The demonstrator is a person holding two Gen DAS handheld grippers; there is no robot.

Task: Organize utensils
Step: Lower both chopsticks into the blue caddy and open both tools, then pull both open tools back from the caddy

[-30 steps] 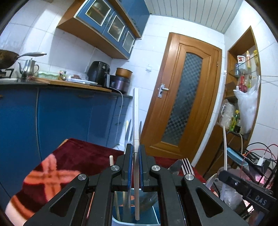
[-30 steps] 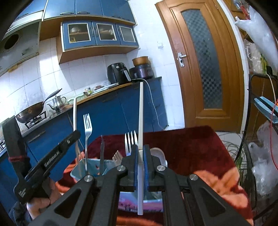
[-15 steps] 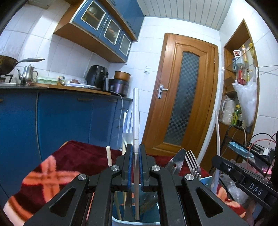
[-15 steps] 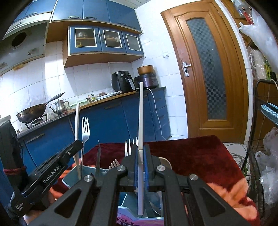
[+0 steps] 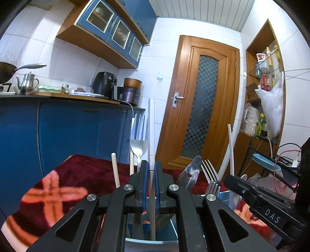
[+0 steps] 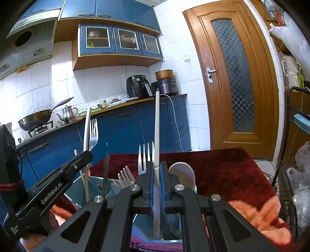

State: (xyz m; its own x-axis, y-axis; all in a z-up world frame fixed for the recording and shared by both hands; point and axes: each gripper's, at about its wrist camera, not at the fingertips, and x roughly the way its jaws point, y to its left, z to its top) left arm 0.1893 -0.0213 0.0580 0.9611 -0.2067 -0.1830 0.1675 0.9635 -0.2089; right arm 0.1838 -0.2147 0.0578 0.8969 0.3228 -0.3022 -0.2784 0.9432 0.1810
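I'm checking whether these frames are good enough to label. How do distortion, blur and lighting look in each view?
Left wrist view: strong fisheye bend, the door leans and dark corners vignette; the blanket nearby looks soft while the left gripper is sharp. Right wrist view: same curvature, cabinets bow; indoor light is even with a bluish cast, and no harsh glare on the forks.

Ahead of my grippers runs a white-tiled wall (image 5: 73, 64) with blue glass-front wall cabinets (image 6: 120, 41) above a wooden-topped counter on blue base cabinets (image 5: 67, 131). On the counter sit a black air fryer (image 6: 138, 87), a rice cooker (image 6: 164, 85), a steel kettle (image 6: 66, 115) and a wok (image 6: 35, 120). To the right stands a wooden door (image 5: 201, 108) with patterned glass, then an open wooden shelf (image 5: 265, 64) of bottles. The ceiling (image 5: 199, 9) is white panelling.
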